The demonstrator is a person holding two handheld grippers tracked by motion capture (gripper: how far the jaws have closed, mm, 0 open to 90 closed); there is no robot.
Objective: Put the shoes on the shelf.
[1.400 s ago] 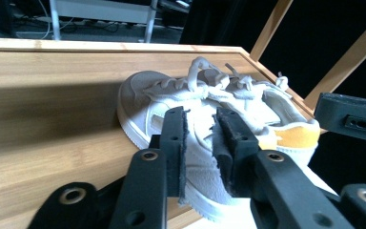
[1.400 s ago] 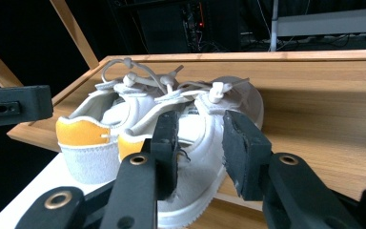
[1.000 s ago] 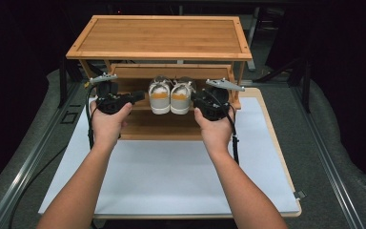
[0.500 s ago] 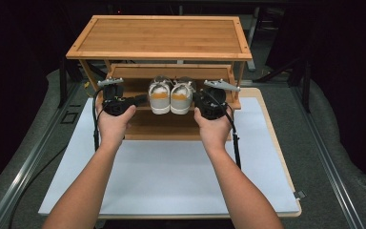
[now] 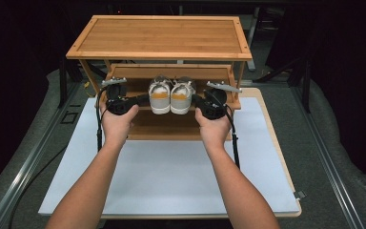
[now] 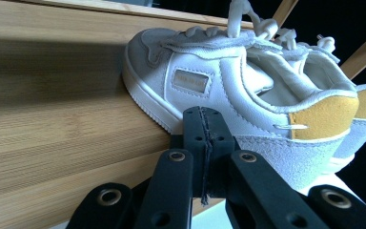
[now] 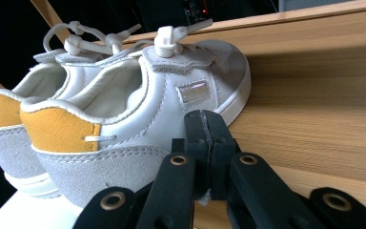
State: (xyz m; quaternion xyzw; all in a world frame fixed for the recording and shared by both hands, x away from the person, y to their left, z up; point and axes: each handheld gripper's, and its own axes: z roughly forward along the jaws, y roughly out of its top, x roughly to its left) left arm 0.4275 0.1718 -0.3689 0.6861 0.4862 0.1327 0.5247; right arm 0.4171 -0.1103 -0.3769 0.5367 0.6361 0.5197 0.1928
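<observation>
High view: a pair of white sneakers with yellow heel tabs sits heels-out on the middle shelf of a bamboo shoe rack (image 5: 162, 40), the left sneaker (image 5: 159, 98) and right sneaker (image 5: 181, 98) side by side. The rack's top board hides their toes. The left gripper (image 5: 143, 100) and right gripper (image 5: 196, 101) flank the pair; their jaw tips are too small to read.

Left gripper view: the black jaws of the left gripper (image 6: 205, 138) are pressed together with nothing between them, their tips against the left sneaker's (image 6: 228, 90) side near the sole. Its heel is cut off below.

Right gripper view: the right gripper (image 7: 205, 138) likewise has its jaws together, empty, at the right sneaker's (image 7: 138, 109) side. Laces and a small side label show.
</observation>
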